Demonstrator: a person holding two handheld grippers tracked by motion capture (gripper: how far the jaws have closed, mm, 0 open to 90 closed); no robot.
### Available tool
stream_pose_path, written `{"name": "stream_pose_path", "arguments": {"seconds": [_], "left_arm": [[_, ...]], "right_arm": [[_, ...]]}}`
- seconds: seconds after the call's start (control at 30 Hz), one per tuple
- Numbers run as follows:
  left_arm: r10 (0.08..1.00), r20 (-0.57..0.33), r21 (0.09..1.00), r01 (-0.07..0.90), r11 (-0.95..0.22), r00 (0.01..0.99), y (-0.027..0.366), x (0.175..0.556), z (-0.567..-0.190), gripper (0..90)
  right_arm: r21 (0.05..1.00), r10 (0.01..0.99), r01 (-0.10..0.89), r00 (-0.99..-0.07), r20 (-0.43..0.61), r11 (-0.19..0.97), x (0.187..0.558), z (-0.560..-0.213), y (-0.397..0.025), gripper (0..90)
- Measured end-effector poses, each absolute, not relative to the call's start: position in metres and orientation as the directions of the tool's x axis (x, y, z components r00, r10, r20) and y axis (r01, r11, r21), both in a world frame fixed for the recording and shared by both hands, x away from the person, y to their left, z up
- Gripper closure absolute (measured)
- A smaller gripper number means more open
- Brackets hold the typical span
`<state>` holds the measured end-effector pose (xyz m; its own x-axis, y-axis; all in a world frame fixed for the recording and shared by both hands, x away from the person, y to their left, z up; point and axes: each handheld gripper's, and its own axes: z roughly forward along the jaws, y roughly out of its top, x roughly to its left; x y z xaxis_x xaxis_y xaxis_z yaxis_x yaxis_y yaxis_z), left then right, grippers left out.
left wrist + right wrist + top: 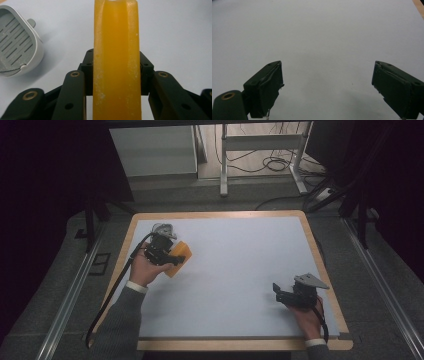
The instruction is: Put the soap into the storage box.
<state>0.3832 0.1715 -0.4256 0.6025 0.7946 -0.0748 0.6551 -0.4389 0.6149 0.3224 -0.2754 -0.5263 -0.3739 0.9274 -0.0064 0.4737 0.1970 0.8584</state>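
Dark room, cables and a metal frame (260,157) on the floor beyond; work surface is a pale counter (235,270) with a wooden rim, mostly bare

Left gripper (167,256) near the far-left corner, jaws pinching an orange soap bar (180,258). In the left gripper view the bar (116,62) stands edge-on between the jaws, clamped on its broad faces, running straight out along the gripper axis. Grip looks deep, so my read is it won't twist out. The bar's surface looks waxy with white flecks, probably a bit slippery, which may be why it's held that far in

Grey slotted soap dish (17,47) sits on the counter just beside the bar, to the left in that view, apart from it. From above it's the grey piece (164,229) just beyond the left gripper. Can't tell if the bar touches the counter

Right gripper (291,296) is parked near the near-right edge, well apart from the soap, jaws spread wide over bare counter, holding nothing

Nothing stands between bar and dish; the only obstruction I'd flag is the dish's raised rim
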Motion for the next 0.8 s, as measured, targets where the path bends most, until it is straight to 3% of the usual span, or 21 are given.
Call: {"name": "stream_pose_path", "arguments": {"seconds": [0.8], "left_arm": [[0.809,-0.087,0.626,0.664,-0.410,0.582,0.179,0.400,-0.416,61.1]], "right_arm": [[0.858,0.927,0.476,-0.374,-0.005,0.196,0.323,-0.526,-0.275,10.2]]}}
